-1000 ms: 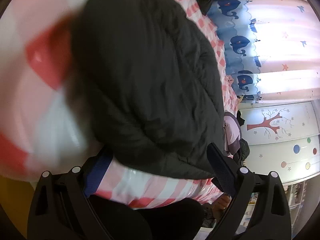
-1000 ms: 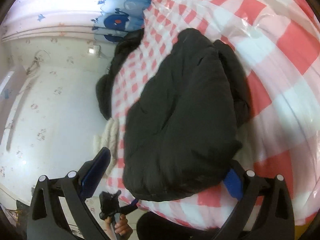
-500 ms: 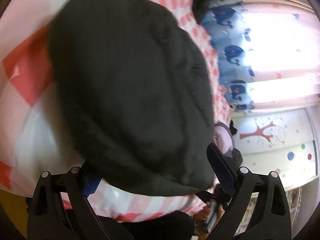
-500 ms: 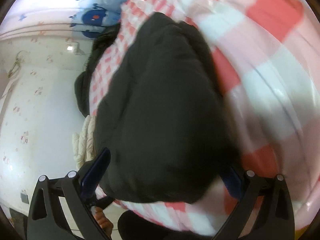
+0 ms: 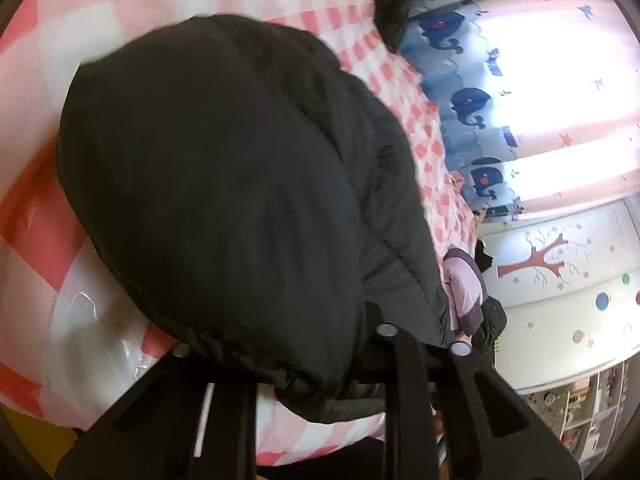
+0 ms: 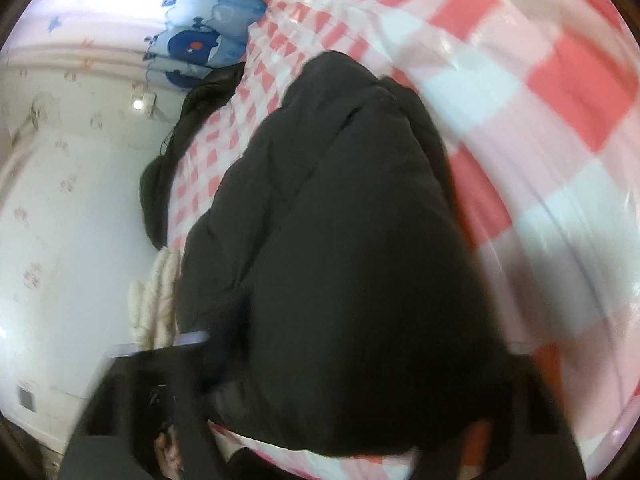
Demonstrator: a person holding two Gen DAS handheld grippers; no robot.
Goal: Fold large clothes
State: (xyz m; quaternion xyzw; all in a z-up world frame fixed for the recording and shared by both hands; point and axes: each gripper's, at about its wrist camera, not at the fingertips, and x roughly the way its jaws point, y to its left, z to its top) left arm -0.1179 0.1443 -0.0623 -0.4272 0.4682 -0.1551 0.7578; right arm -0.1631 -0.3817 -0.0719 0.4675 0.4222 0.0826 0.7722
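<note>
A black puffy jacket [image 5: 240, 200] lies bunched on a bed with a pink-and-white checked cover [image 5: 60, 320]. In the left wrist view my left gripper [image 5: 288, 360] has its jaws closing on the jacket's near edge, and the padding bulges up over the fingers and hides their tips. In the right wrist view the same jacket [image 6: 340, 240] fills the middle. My right gripper [image 6: 352, 360] is blurred, its jaws closing with the jacket's near end bunched between them. The checked cover [image 6: 540, 80] spreads to the right.
Another dark garment [image 5: 388, 4] lies at the bed's far end, also visible as a dark garment [image 6: 188, 140] at the left edge. A pink garment [image 5: 464, 292] and a cream knit [image 6: 156, 300] hang off the bed's sides. Whale curtain [image 5: 472, 100] and wall [image 6: 60, 220] stand beyond.
Both grippers went from wide open around the jacket's near edge to jaws drawn in on it. The left one rose slightly, lifting the edge. The right view has blurred.
</note>
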